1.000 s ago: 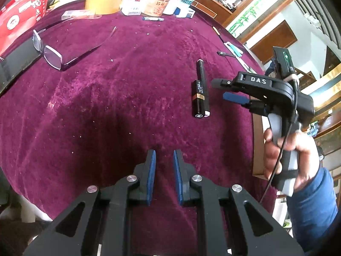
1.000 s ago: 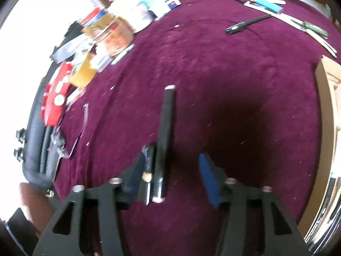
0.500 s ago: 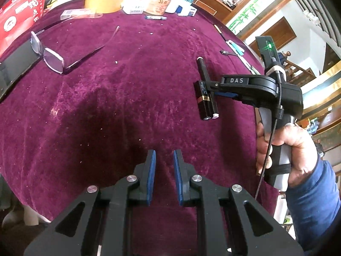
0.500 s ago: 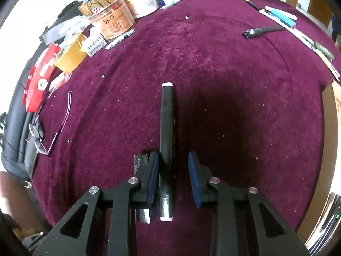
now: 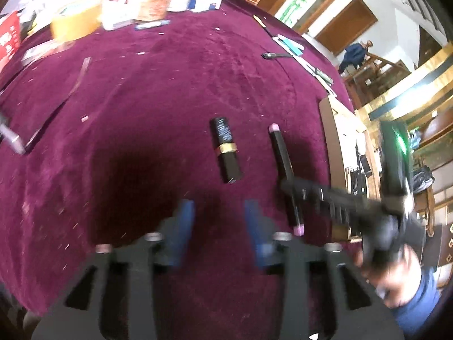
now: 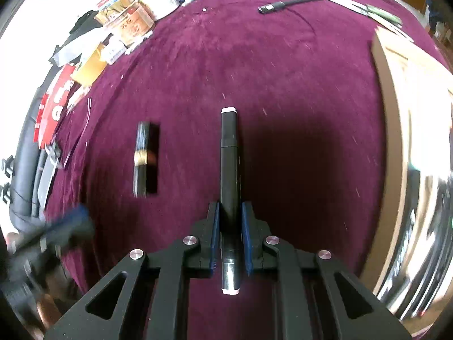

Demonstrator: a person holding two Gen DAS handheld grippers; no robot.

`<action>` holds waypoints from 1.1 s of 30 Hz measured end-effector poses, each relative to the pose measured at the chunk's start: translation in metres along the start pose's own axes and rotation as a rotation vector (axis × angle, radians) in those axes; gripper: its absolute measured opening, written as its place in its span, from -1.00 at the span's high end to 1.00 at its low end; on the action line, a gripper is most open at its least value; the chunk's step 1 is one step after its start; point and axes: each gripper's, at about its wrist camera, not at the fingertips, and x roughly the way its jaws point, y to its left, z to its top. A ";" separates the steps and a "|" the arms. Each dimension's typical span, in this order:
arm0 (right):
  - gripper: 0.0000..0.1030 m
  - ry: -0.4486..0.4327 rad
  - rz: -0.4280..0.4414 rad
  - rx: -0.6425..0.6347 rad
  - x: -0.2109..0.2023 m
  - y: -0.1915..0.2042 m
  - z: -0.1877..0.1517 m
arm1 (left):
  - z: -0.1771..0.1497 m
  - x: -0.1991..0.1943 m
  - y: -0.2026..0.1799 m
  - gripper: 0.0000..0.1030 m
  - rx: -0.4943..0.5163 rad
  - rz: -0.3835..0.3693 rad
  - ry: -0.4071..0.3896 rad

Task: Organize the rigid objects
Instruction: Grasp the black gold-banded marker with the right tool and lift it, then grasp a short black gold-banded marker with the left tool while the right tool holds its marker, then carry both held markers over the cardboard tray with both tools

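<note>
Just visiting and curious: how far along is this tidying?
Nothing looks put away. In hand: the right gripper jaws are clamped on the long black marker pen. The left gripper is open, empty. Left: the short black gold-banded lipstick tube lies on the purple cloth.

lipstick (image 6: 145, 158) left of marker (image 6: 230, 167)

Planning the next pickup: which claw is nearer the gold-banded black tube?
Left. The open left claw sits just short of the tube; the right claw, clamping the marker, is off to its side.
</note>
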 end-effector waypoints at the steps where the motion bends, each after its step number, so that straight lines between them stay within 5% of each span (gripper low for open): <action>1: 0.74 0.002 0.003 0.001 -0.002 -0.003 -0.006 | 0.004 0.005 -0.003 0.08 0.005 0.013 0.002; 11: 0.74 0.017 0.054 0.019 -0.013 -0.023 -0.034 | 0.043 0.055 -0.018 0.11 0.022 0.126 0.046; 15: 0.74 0.019 0.057 0.014 -0.014 -0.026 -0.038 | 0.045 0.066 -0.026 0.69 0.094 0.210 0.034; 33: 0.74 0.001 0.146 -0.091 -0.022 0.003 -0.048 | -0.042 0.015 -0.020 0.70 0.090 0.214 -0.082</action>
